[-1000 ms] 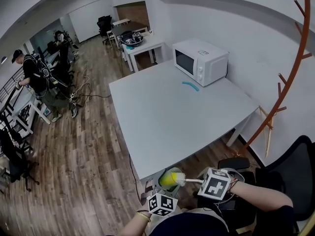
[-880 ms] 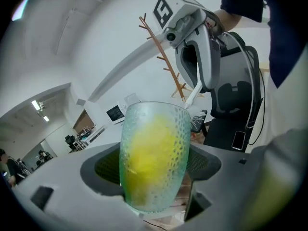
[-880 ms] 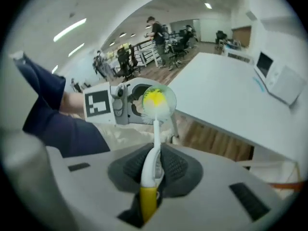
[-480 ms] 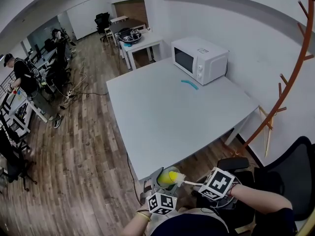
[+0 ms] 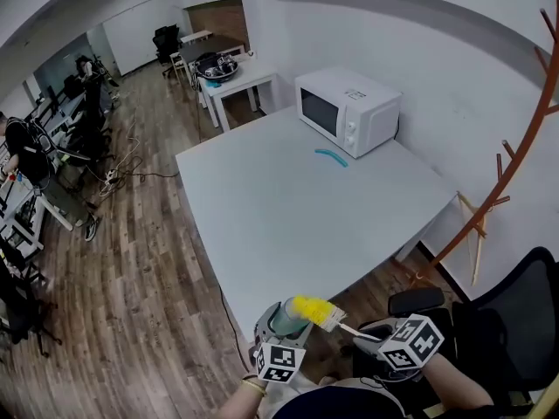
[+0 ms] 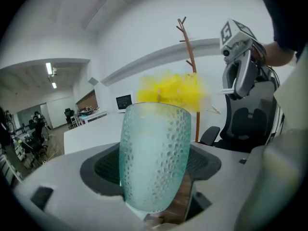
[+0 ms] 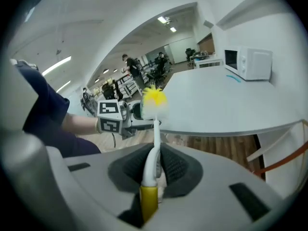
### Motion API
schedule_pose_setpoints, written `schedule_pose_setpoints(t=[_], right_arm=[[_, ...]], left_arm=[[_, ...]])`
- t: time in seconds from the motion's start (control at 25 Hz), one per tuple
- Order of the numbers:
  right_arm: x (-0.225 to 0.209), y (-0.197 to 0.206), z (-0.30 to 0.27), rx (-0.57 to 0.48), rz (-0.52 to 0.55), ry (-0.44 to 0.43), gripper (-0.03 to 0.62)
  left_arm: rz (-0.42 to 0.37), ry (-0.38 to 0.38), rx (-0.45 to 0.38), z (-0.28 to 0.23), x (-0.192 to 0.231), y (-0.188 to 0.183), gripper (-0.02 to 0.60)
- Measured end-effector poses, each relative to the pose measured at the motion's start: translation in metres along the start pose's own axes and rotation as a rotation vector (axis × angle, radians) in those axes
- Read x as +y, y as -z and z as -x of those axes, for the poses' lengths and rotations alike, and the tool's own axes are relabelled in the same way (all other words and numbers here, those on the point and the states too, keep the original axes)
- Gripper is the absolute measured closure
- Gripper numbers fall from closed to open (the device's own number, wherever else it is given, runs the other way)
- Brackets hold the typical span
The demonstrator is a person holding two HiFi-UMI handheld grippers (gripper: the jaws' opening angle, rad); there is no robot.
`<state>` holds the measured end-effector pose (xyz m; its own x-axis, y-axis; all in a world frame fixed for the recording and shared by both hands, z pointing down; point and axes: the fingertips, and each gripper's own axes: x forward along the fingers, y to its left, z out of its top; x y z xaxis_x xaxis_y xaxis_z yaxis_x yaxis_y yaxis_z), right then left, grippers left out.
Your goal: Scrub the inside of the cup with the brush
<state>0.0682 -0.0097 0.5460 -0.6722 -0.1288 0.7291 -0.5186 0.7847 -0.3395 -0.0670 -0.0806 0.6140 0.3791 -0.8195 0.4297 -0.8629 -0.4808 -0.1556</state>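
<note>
Fingers, left gripper (image 6: 154,177): closed on the cup (image 6: 154,158) from 2 sides, dark pads (image 6: 103,165) pressed to its wall.
Fingers, right gripper (image 7: 155,170): clamped on the brush (image 7: 155,146) by its handle, with the white stem running out between the 2 pads and a yellow handle end below them.
Cup: pale green, see-through, with a dimpled wall; upright in the left gripper view.
Cup's place: low in the head view, held in the air off the near edge of the table (image 5: 306,208), above the wooden floor (image 5: 148,304).
Brush: yellow bristles (image 5: 310,308) right at the cup's mouth, stem slanting down to the right gripper (image 5: 371,334).
Bristles against rim: blurred yellow tuft (image 6: 168,90) showing above the rim in the left gripper view; cannot tell whether any tips sit inside.
Grippers: left gripper (image 5: 278,339) and right gripper close together, 1 marker cube on each, a sleeve and wrist behind the left one in the right gripper view.
Table: pale grey, broad, with a white microwave (image 5: 348,107) near its far right corner.
Blue strip (image 5: 330,156): short and curved, flat on the table just in front of the microwave.
Coat stand (image 5: 515,138): orange-brown, branched, against the wall at the right.
Chair (image 5: 515,321): black, at the lower right beside the right gripper.
People (image 5: 22,142): standing among desks far off at the left.
</note>
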Motion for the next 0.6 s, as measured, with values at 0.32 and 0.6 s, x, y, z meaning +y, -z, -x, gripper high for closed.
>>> schedule_pose_setpoints(t=[0.32, 0.6], right_arm=[[-0.034, -0.016, -0.028, -0.151, -0.297, 0.097, 0.541], [-0.063, -0.044, -0.047, -0.248, -0.45, 0.161, 0.541]], left_arm=[[0.076, 0.117, -0.004, -0.061, 0.029, 0.007, 0.209], [0.118, 0.185, 0.002, -0.124, 0.051, 0.004, 0.209]])
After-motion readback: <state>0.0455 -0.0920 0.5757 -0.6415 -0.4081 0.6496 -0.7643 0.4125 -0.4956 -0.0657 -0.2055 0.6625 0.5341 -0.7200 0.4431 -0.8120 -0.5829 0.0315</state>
